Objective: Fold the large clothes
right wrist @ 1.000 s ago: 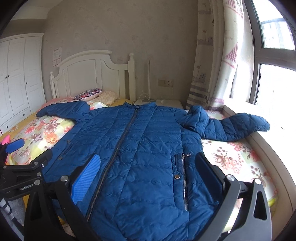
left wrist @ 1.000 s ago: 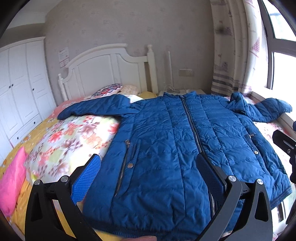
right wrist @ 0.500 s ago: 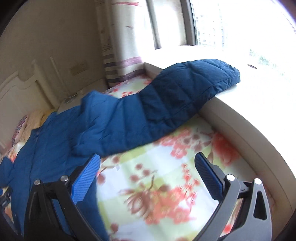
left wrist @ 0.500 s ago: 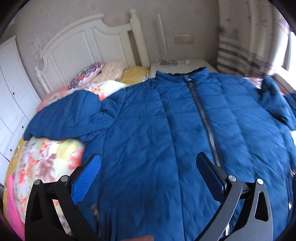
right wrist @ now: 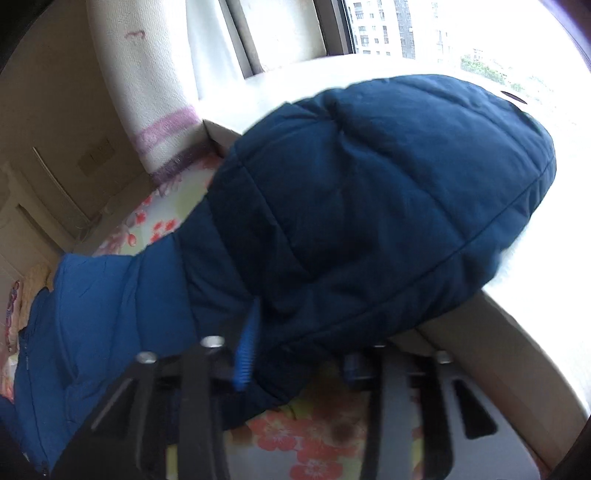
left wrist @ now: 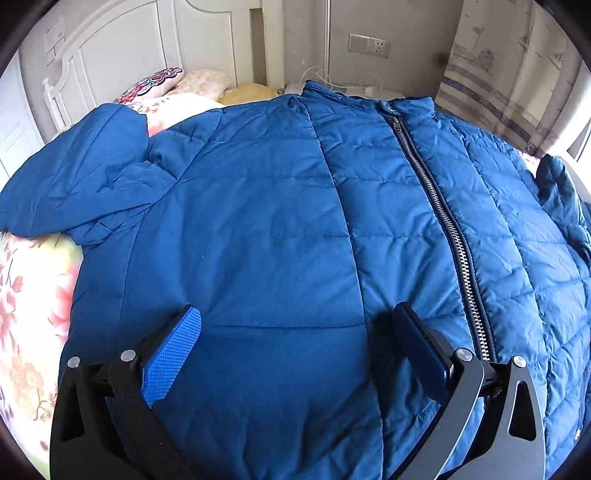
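jacket (left wrist: 258, 229) – 1 | grippers – 2 | pillows – 3 | wall socket (left wrist: 368, 44) – 1

Two wrist fisheye views, both tilted steeply down over one bed

The left wrist camera looks along its wide-spread fingers (left wrist: 186, 345), close above the chest of a blue quilted jacket (left wrist: 280, 229), facing the white headboard (left wrist: 155, 44) and the wall socket (left wrist: 368, 45); the patterned curtain (left wrist: 506, 70) sits at its right edge. The right wrist camera is rolled and nearer still, almost against the jacket's sleeve (right wrist: 369, 206), facing the window (right wrist: 406, 26) and pale sill (right wrist: 524, 354), with its own fingers (right wrist: 244, 347) low in the frame. Both views share the jacket, the floral bedsheet (right wrist: 317, 439), the curtain and the socket wall.
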The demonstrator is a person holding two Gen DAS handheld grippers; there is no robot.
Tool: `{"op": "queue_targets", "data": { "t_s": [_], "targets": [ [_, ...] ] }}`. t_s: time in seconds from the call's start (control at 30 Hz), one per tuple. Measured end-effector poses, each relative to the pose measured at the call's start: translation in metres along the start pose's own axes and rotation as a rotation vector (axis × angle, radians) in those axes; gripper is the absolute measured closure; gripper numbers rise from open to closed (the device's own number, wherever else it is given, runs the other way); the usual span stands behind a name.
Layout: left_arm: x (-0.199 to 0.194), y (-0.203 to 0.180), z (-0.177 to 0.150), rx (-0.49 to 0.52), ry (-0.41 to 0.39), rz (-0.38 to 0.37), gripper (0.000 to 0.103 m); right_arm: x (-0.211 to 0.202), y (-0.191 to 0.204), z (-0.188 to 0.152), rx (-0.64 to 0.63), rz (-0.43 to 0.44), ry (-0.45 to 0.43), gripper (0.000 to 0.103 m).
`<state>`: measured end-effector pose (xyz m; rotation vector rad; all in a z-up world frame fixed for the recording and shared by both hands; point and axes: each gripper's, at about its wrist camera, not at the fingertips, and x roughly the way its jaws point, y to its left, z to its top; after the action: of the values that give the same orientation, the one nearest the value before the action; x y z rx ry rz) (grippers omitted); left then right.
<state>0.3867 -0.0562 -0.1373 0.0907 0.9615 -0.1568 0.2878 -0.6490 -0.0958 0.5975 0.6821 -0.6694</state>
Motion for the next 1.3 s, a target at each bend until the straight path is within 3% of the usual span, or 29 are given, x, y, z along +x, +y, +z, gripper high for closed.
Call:
{"op": "queue_targets", "data": {
  "t_s": [0.07, 0.2, 0.33, 0.43, 0.5, 0.6, 0.63, 0.67, 0.7, 0.73, 0.77, 0.83, 0.97, 1.07, 1.17, 1.3],
  "targets": [
    [0.003, 0.001, 0.003, 0.003, 0.008, -0.003, 0.004, -0.022, 0.016, 0.001, -0.034, 0.044, -0.093, 0.092],
    [0.004, 0.0, 0.006, 0.008, 0.009, -0.015, 0.004, -0.084, 0.096, -0.005, -0.262, 0.141, -0.284, 0.094],
    [0.002, 0.005, 0.005, -0.013, -0.003, -0.044, 0.004, -0.13, 0.212, -0.047, -0.588, 0.311, -0.333, 0.094],
    [-0.002, 0.017, 0.004, -0.067, -0.028, -0.089, 0.004, -0.127, 0.292, -0.108, -0.84, 0.426, -0.229, 0.094],
    [-0.005, 0.03, 0.003, -0.135, -0.049, -0.135, 0.004, -0.102, 0.328, -0.154, -0.967, 0.44, -0.094, 0.093],
    [-0.006, 0.038, 0.003, -0.174, -0.063, -0.171, 0.004, -0.051, 0.347, -0.211, -1.065, 0.398, 0.15, 0.078],
    [-0.006, 0.036, 0.003, -0.172, -0.062, -0.17, 0.004, -0.046, 0.345, -0.218, -1.06, 0.387, 0.147, 0.075],
    [-0.005, 0.034, 0.003, -0.165, -0.061, -0.162, 0.004, -0.05, 0.339, -0.218, -1.054, 0.406, 0.117, 0.064],
    [-0.005, 0.032, 0.004, -0.157, -0.06, -0.154, 0.004, -0.052, 0.335, -0.215, -1.043, 0.43, 0.149, 0.055],
    [-0.004, 0.031, 0.004, -0.155, -0.059, -0.151, 0.004, -0.055, 0.328, -0.212, -1.021, 0.46, 0.187, 0.037],
    [-0.004, 0.03, 0.005, -0.155, -0.058, -0.151, 0.004, -0.066, 0.319, -0.207, -0.981, 0.503, 0.227, 0.032],
    [-0.002, 0.031, 0.005, -0.156, -0.06, -0.152, 0.004, -0.096, 0.297, -0.2, -0.935, 0.555, 0.233, 0.032],
    [-0.008, 0.036, 0.003, -0.176, -0.09, -0.139, 0.004, -0.132, 0.243, -0.178, -0.819, 0.607, 0.141, 0.035],
    [-0.026, 0.028, 0.004, -0.151, -0.145, -0.156, 0.004, -0.125, 0.2, -0.142, -0.646, 0.611, 0.08, 0.051],
    [-0.054, -0.012, 0.012, -0.011, -0.205, -0.221, 0.004, -0.098, 0.187, -0.115, -0.478, 0.695, 0.133, 0.056],
    [-0.08, -0.085, 0.02, 0.254, -0.267, -0.227, 0.004, -0.088, 0.177, -0.093, -0.408, 0.61, 0.092, 0.056]
  ]
}}
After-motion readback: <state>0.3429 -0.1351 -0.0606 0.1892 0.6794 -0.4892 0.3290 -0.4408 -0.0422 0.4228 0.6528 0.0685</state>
